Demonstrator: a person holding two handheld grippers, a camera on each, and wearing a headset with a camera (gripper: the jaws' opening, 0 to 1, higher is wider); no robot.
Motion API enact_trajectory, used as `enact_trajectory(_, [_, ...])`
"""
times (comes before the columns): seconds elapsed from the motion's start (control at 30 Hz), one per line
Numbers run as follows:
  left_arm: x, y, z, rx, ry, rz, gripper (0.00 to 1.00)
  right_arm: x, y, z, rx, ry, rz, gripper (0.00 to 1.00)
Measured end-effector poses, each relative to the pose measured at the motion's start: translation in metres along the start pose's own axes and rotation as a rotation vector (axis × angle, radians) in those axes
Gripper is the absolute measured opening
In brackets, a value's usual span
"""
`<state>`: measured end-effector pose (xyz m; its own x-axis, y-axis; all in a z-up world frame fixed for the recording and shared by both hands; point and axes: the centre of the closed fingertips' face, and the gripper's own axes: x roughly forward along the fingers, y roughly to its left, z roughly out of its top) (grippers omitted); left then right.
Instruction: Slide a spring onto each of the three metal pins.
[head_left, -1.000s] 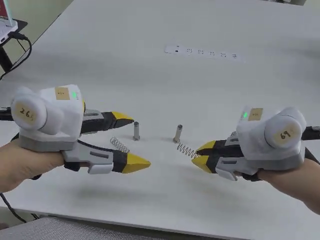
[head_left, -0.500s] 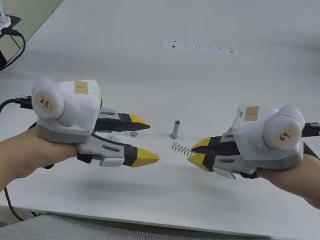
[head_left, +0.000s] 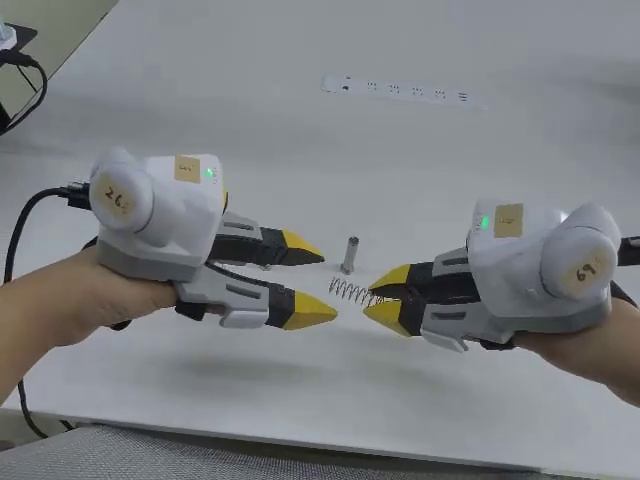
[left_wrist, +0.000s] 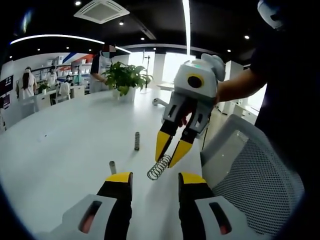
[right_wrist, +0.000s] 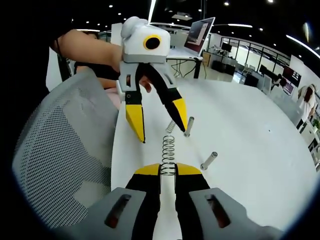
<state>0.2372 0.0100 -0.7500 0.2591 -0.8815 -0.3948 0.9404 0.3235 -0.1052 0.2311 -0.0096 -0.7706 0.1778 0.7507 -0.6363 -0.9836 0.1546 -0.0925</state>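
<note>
My right tool (head_left: 380, 298) was clamped on one end of a spring (head_left: 348, 291), holding it level above the white counter (head_left: 300, 130) toward my left tool (head_left: 324, 284), jaws wide apart, probably to steady it, with an upright metal pin (head_left: 350, 255) just behind.

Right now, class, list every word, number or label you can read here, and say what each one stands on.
"26": handwritten on the round end of the white-and-yellow left gripper.
"69": handwritten likewise on the right gripper.
Tan paper stickers on both grippers: print too small to read.
Long white power strip: markings blurred.
</note>
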Motion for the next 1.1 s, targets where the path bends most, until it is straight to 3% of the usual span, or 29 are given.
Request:
enact_trajectory(0.33, [0.006,-0.006,0.004,0.007,0.000,-0.026,0.25,-0.002,0.005,0.012,-0.075,-0.035,0.021,0.07])
enact_trajectory(0.87, [0.010,-0.013,0.010,0.016,-0.016,-0.057,0.11,-0.005,0.009,0.017,-0.095,-0.059,0.039,0.07])
enact_trajectory(1.1, [0.009,-0.015,0.011,0.016,-0.017,-0.065,0.09,-0.006,0.010,0.017,-0.092,-0.066,0.045,0.07])
